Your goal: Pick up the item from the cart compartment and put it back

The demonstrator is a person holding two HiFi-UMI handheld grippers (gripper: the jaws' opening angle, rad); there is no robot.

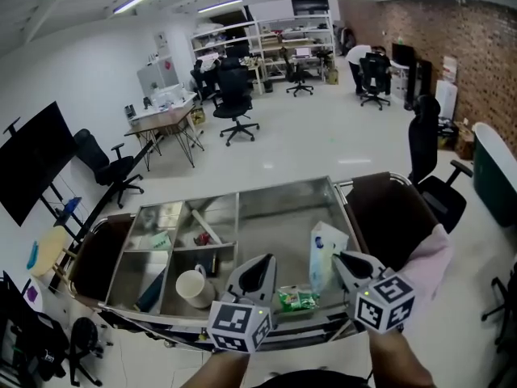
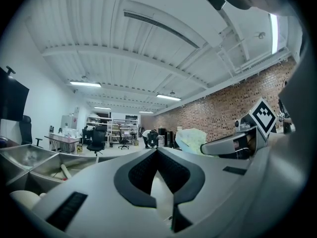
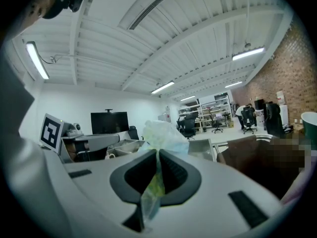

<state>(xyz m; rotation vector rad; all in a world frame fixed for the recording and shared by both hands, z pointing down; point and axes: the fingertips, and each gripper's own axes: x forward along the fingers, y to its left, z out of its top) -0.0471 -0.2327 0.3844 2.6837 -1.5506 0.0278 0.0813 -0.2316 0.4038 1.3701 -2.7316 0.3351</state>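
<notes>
A steel cart point(image 1: 283, 200) with several compartments stands below me. My right gripper point(image 1: 339, 259) is shut on the edge of a pale, thin plastic bag point(image 1: 325, 253), which stands upright over the large right compartment. In the right gripper view the bag point(image 3: 161, 133) sticks up past the closed jaws, with a greenish strip pinched between them. My left gripper point(image 1: 266, 262) hovers beside it on the left, shut and with nothing in it. The left gripper view shows the bag point(image 2: 190, 139) and the right gripper point(image 2: 233, 145) off to the right. A green packet point(image 1: 295, 300) lies in the compartment between the grippers.
A white mug point(image 1: 192, 287) sits in the near left compartment, and a pale roll point(image 1: 206, 227) lies in the one behind it. Brown fabric point(image 1: 388, 208) hangs at the cart's right end. Office chairs point(image 1: 234, 103) and desks point(image 1: 161, 115) stand across the floor.
</notes>
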